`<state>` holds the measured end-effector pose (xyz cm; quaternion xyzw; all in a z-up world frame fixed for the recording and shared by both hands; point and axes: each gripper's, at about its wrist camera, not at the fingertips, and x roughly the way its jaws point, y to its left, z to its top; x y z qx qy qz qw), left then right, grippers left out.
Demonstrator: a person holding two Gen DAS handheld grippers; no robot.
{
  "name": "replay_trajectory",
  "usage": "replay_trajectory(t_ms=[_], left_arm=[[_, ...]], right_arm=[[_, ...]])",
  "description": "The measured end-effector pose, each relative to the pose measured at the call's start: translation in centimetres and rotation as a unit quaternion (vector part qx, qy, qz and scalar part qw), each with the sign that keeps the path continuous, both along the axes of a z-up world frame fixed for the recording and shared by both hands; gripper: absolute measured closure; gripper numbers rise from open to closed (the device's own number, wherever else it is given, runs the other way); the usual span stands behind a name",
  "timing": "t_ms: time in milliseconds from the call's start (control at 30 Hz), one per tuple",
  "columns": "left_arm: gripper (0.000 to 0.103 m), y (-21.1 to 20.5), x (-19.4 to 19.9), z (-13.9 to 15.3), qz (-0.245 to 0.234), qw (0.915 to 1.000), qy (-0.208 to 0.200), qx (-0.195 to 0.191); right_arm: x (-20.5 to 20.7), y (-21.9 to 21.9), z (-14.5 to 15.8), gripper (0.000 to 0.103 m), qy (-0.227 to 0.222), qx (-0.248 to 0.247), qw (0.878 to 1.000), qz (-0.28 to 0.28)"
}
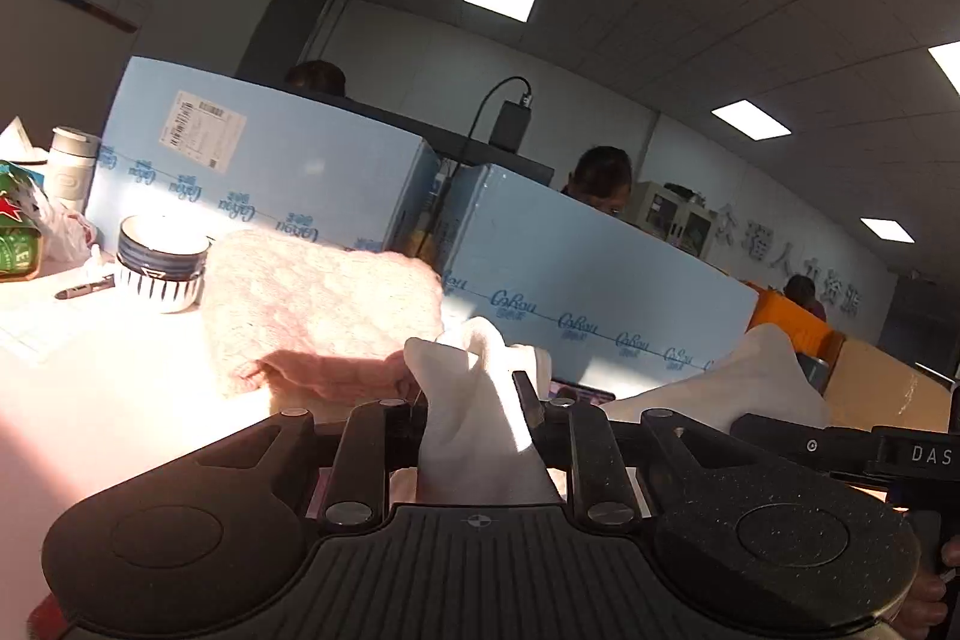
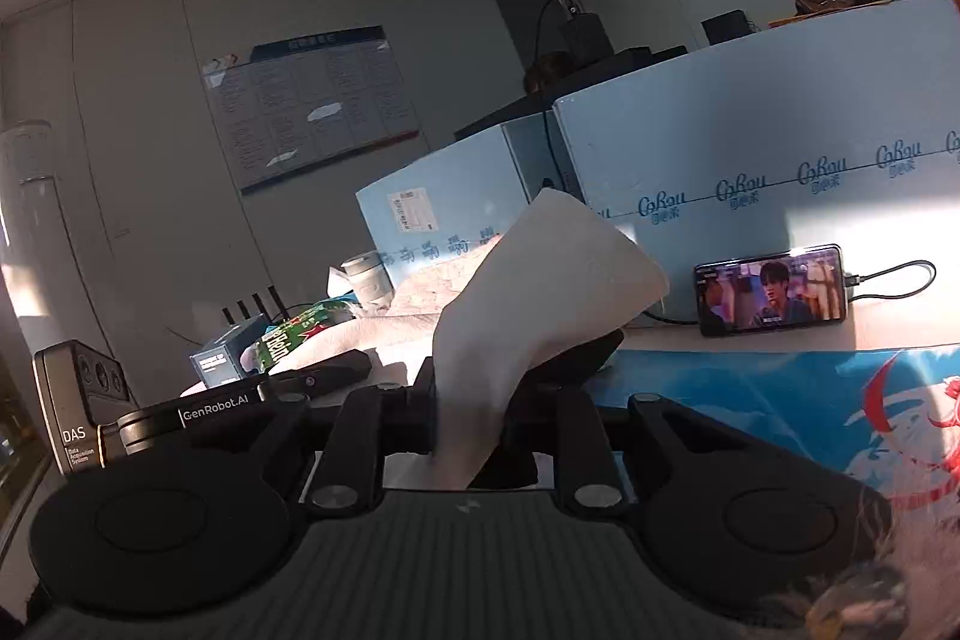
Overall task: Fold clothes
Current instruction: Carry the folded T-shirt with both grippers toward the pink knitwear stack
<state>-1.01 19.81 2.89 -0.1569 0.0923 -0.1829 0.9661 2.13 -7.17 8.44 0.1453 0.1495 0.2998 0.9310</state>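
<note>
Both grippers point roughly level, just slightly nose-down, raised off the worktop [image 1: 108,400].

Left gripper [image 1: 474,400]: fingers nearly closed, pinching a bunched edge of the white garment [image 1: 468,418]. Cloth rises between the fingers as a crumpled peak and drapes down toward the gripper body. Second white peak off to the right, at the other gripper's arm.

Right gripper [image 2: 474,400]: fingers also nearly closed, clamped on the white garment [image 2: 540,292]. The fabric sticks up past the fingertips as a wide, fairly smooth flap leaning right, sunlit on one face.

So the garment is lifted, held at two spots, one per gripper, in front of the blue partition boards [image 1: 288,172].

Pink knitted garment [image 1: 318,316] lies in a heap on the worktop behind the left gripper, beside stacked striped bowls [image 1: 159,262]. A phone [image 2: 771,289] with a video playing leans against the partition to the right, cable plugged in. A printed blue mat [image 2: 780,400] covers the worktop below it.
</note>
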Motion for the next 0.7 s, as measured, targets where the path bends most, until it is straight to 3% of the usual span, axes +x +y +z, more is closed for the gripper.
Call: replay_trajectory(t_ms=[133, 267, 533, 700], left_arm=[[0.083, 3.9, -0.6, 1.5, 0.065, 0.9973, -0.035, -0.005], [0.083, 6.2, 0.4, 3.3, 0.098, 0.9917, -0.082, -0.013], [0.085, 7.7, 5.5, 7.0, 0.113, 0.9832, -0.143, -0.013], [0.086, 8.2, 8.6, 8.6, 0.14, 0.9736, -0.175, -0.044]], right_arm=[[2.9, 4.7, 1.3, 0.085, -0.022, -0.007, 0.998, 0.065], [6.0, 7.8, 3.0, 0.085, -0.043, -0.006, 0.994, 0.101], [13.3, 10.9, 7.0, 0.086, -0.079, -0.001, 0.992, 0.102], [16.9, 11.2, 10.1, 0.087, -0.123, 0.017, 0.989, 0.085]])
